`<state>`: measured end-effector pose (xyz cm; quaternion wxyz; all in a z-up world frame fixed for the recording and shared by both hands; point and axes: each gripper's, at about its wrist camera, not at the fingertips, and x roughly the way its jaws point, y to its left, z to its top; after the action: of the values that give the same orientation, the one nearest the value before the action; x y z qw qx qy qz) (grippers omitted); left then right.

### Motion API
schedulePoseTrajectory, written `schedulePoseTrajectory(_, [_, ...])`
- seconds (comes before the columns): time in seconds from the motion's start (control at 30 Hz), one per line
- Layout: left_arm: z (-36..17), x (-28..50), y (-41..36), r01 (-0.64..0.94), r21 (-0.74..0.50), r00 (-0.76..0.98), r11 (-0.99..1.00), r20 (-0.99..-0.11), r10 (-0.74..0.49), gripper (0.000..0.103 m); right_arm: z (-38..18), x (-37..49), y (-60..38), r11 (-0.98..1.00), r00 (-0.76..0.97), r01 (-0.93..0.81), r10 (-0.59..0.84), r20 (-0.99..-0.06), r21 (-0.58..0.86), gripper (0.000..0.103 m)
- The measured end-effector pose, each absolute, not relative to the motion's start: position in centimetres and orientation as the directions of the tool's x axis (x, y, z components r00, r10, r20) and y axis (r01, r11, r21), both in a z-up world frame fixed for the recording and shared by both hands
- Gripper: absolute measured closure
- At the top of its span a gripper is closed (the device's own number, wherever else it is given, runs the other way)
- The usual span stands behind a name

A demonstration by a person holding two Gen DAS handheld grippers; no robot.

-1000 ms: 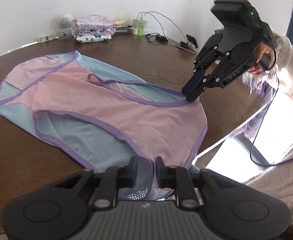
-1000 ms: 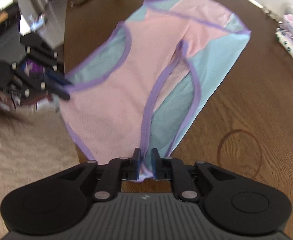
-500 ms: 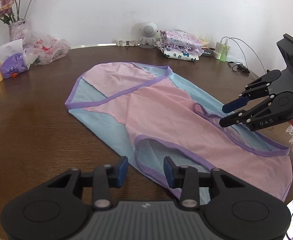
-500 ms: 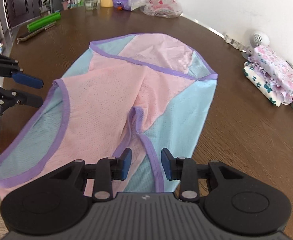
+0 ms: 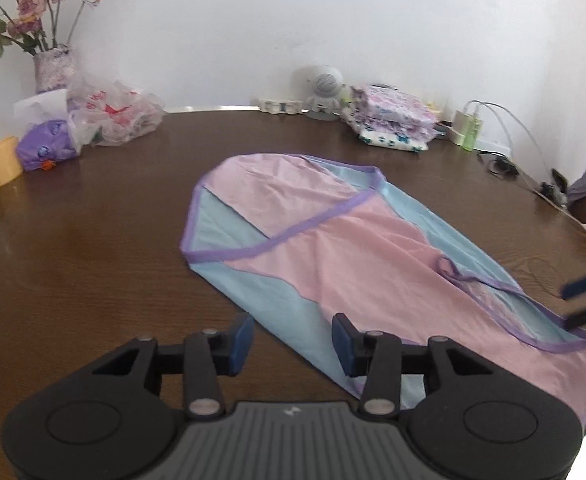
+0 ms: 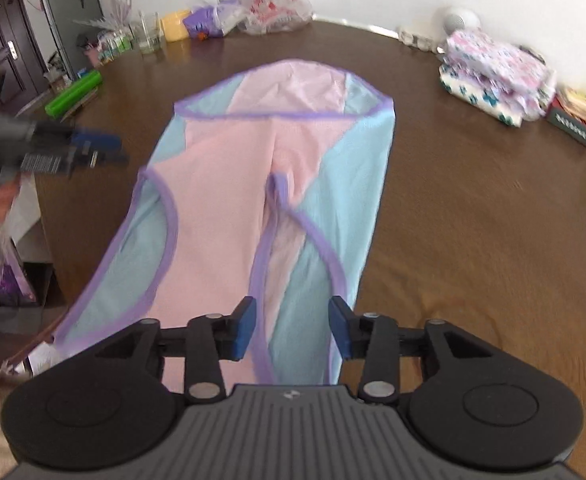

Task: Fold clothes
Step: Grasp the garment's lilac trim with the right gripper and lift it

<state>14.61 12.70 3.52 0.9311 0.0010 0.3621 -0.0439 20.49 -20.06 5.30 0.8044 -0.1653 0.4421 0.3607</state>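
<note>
Released since a second earlier, the garment [image 5: 357, 264] is left spread flat on the brown table [image 5: 93, 264], its near end hanging over the edge. Both tools have been drawn back. Left gripper [image 5: 292, 340] is seen with jaws apart and opening, nothing clamped, over the garment's near edge. Right gripper [image 6: 292, 328] is likewise apart and opening above the cloth. Folded clothes [image 5: 393, 122] are stacked by the wall.

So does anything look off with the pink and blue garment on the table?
Yes: the near end of the garment hangs over the edge of the table rather than lying flat, beside the left gripper.
</note>
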Motion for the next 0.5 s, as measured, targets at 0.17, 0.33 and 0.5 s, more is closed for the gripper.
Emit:
schedulePoseTrajectory(0.17, [3.3,19.5,14.6,0.059,0.072,0.702,0.996,-0.713,0.010,0.061,4.7,17.3,-22.8,0.766,0.363,-0.643,0.335,-0.870,0.027,0.052])
schedulePoseTrajectory(0.33, [2.7,24.8,15.9,0.054,0.136,0.690,0.989,-0.721,0.062,0.066,4.0,16.2,-24.2,0.846,0.373,-0.523,0.332,-0.867,0.099,0.051])
schedulePoseTrajectory(0.5, [1.9,29.1,16.1,0.096,0.139,0.698,0.986,-0.716,0.033,0.078,3.1,16.1,-23.6,0.889,0.409,-0.444,0.316,-0.856,0.116,0.053])
